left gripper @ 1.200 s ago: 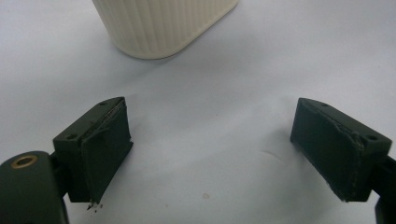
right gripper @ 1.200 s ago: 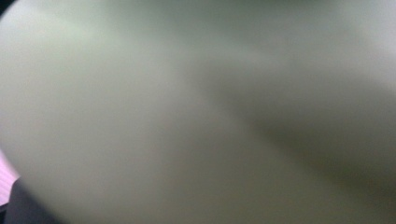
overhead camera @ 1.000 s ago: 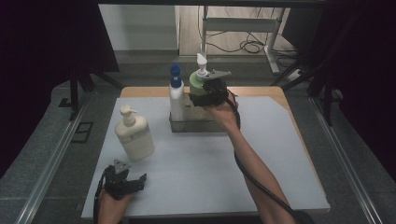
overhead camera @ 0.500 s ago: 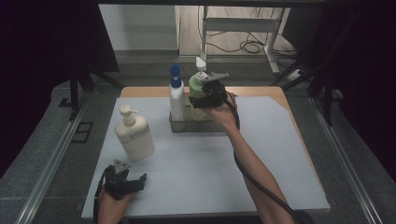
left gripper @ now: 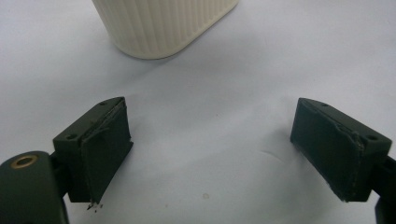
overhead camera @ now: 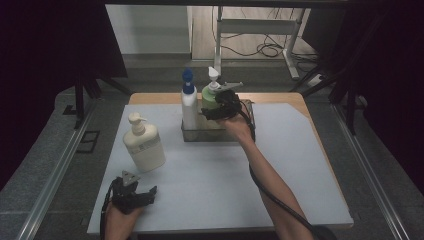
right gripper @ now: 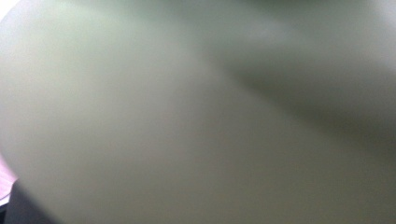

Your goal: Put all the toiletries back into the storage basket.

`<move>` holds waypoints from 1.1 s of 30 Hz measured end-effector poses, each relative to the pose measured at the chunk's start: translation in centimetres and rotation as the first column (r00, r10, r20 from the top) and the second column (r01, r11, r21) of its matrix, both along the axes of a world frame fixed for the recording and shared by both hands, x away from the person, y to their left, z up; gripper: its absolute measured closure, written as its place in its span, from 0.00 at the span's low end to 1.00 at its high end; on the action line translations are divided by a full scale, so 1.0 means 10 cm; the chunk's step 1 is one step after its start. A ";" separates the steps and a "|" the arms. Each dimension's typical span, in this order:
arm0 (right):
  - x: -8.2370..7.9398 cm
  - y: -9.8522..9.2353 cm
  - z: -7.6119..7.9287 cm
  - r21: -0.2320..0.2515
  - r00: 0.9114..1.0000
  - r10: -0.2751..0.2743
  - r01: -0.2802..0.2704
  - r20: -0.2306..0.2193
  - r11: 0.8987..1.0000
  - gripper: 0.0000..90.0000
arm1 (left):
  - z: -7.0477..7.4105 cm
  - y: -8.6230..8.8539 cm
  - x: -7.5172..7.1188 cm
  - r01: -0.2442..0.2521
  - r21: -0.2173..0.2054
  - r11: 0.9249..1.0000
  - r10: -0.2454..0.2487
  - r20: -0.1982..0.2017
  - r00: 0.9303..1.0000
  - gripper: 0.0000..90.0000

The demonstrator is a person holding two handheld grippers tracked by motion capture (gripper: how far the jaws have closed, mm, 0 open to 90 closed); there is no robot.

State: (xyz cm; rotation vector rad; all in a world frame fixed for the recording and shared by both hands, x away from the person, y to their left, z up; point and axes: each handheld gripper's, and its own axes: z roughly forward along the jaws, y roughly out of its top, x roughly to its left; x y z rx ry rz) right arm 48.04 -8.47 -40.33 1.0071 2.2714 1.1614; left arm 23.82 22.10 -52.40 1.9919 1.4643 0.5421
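Tray (overhead camera: pixel 247 134) at upper centre of high view, on mat (overhead camera: pixel 210 190) covering table (overhead camera: pixel 280 97). Two pump bottles stand in tray: taller bottle (overhead camera: pixel 188 107) at left end, second bottle (overhead camera: pixel 210 97) just right of it. Right gripper (overhead camera: pixel 220 106) against second bottle's right side. Third pump bottle (overhead camera: pixel 144 144) stands on mat, left of tray, lower. Left gripper (overhead camera: pixel 134 192) at lower left, below third bottle, apart from it.

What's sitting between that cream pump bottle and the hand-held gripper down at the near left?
Nothing: in the left gripper view, bare white table cover runs from the open left hand-held gripper up to the cream pump bottle.
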 end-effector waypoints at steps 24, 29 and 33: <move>0.02 0.01 -0.21 -0.023 0.999 0.003 -0.004 -0.047 1.000 0.14 | 0.00 0.00 0.00 0.000 0.001 1.000 0.000 -0.001 1.000 0.13; 0.03 0.01 -0.24 -0.020 0.998 -0.002 0.001 -0.058 1.000 0.14 | 0.00 0.00 0.00 0.000 0.000 1.000 0.000 -0.001 1.000 0.13; 0.04 0.00 -0.24 -0.018 0.998 0.006 -0.007 -0.060 1.000 0.13 | 0.00 0.00 0.00 0.000 0.001 1.000 0.000 -0.001 1.000 0.13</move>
